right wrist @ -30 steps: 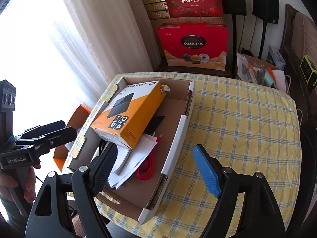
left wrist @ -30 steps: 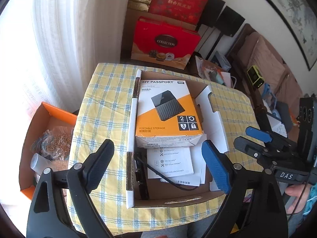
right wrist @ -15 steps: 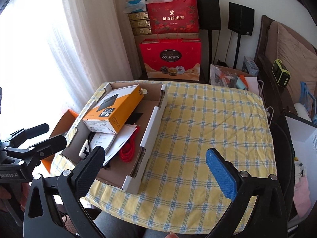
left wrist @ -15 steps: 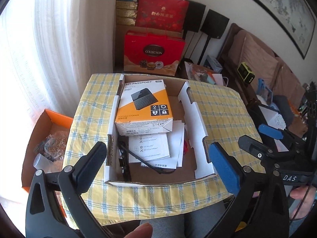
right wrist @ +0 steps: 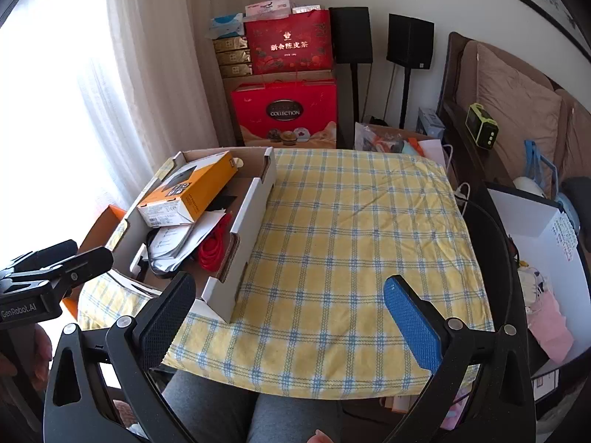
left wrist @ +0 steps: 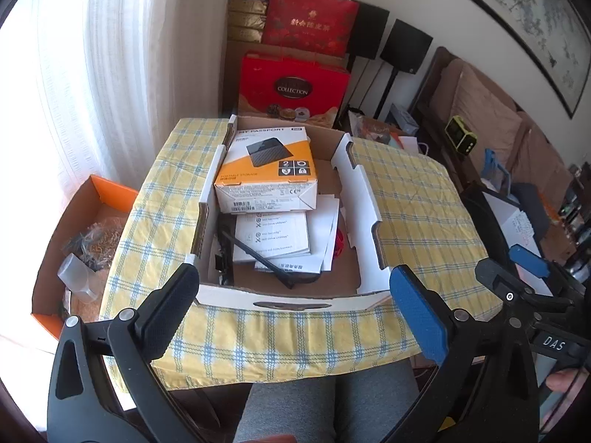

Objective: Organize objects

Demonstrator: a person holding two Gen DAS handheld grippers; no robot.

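An open cardboard box (left wrist: 365,203) (right wrist: 251,214) sits on the left half of a table with a yellow checked cloth (right wrist: 351,229). Inside lie an orange hard-drive carton (left wrist: 266,170) (right wrist: 188,192), white leaflets (left wrist: 273,236), a black cable (left wrist: 258,254) and a red cable (right wrist: 214,243). My left gripper (left wrist: 295,310) is open and empty, held back over the table's near edge in front of the box. My right gripper (right wrist: 288,317) is open and empty above the near edge, right of the box.
An orange box of clutter (left wrist: 85,243) sits on the floor left of the table. Red gift boxes (right wrist: 288,114), speakers (right wrist: 410,40) and a bag of items (right wrist: 384,140) stand behind. A sofa (right wrist: 517,110) and a white box (right wrist: 535,229) are on the right.
Both grippers have drawn back and up from the box, so the table's near edge and the person's lap now show. Nothing in the box has moved.
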